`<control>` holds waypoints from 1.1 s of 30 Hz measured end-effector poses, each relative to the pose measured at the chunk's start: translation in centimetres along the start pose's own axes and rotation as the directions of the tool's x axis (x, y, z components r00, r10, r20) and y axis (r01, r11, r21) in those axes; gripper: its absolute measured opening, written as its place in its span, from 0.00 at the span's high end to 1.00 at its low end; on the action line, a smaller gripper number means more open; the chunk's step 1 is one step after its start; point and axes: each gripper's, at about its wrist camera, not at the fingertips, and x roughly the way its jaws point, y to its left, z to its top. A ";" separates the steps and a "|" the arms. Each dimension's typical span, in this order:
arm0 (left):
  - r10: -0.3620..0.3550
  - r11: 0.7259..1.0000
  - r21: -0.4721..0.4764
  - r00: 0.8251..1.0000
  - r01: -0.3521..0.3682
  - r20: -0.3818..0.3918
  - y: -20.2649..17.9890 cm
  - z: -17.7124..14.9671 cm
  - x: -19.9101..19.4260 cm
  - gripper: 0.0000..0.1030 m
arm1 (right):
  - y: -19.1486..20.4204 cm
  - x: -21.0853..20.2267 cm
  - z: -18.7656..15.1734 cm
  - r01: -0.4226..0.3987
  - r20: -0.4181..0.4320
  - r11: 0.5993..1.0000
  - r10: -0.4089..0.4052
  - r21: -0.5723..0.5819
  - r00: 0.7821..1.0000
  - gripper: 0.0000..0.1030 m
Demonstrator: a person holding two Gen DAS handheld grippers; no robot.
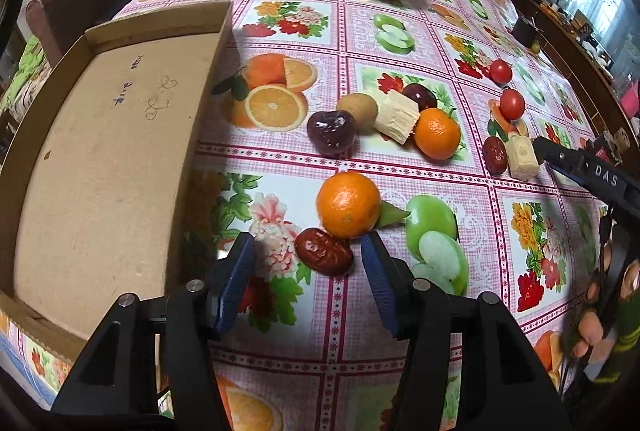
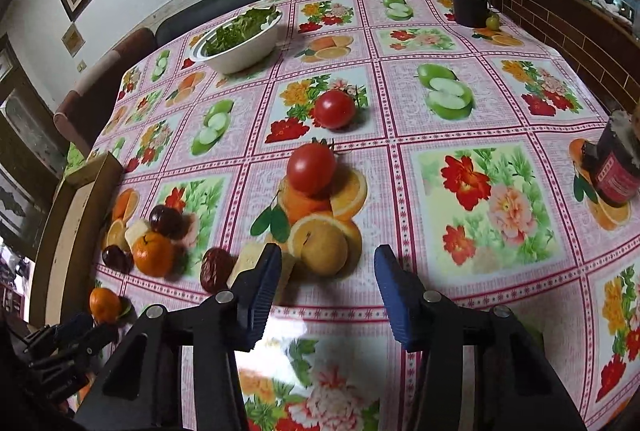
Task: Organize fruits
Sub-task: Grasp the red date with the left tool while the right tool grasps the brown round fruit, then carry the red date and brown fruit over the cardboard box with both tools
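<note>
My left gripper is open, low over the flowered tablecloth. A red date lies between its blue fingers, untouched, with an orange just beyond. An empty cardboard box stands to its left. My right gripper is open around a yellow pear, with gaps at both pads. A pale cane piece and a second date lie left of it, and two tomatoes sit beyond. A plum, a kiwi, a second cane piece and another orange cluster mid-table.
A white bowl of greens stands at the far side. A dark jar is at the right edge, and a black container sits in the far right corner. A person's hand holds the right gripper. A dark sofa lies behind the table.
</note>
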 end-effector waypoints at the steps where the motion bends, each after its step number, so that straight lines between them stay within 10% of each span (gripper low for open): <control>1: 0.001 1.000 0.008 1.000 -0.001 0.004 -0.1 0.0 0.1 0.49 | -0.2 0.1 0.1 -0.008 -0.002 1.000 0.008 0.006 1.000 0.55; 6: -0.013 0.999 0.038 1.000 0.012 0.023 0.0 -0.2 -0.1 0.72 | -1.5 0.8 -0.1 -0.049 -0.032 0.997 0.051 0.051 0.998 0.75; 33: -0.076 0.996 0.052 0.994 0.071 0.081 -1.0 -1.9 -4.5 0.72 | 1.6 -4.1 -2.5 -0.088 0.026 0.996 0.089 -0.026 0.996 0.75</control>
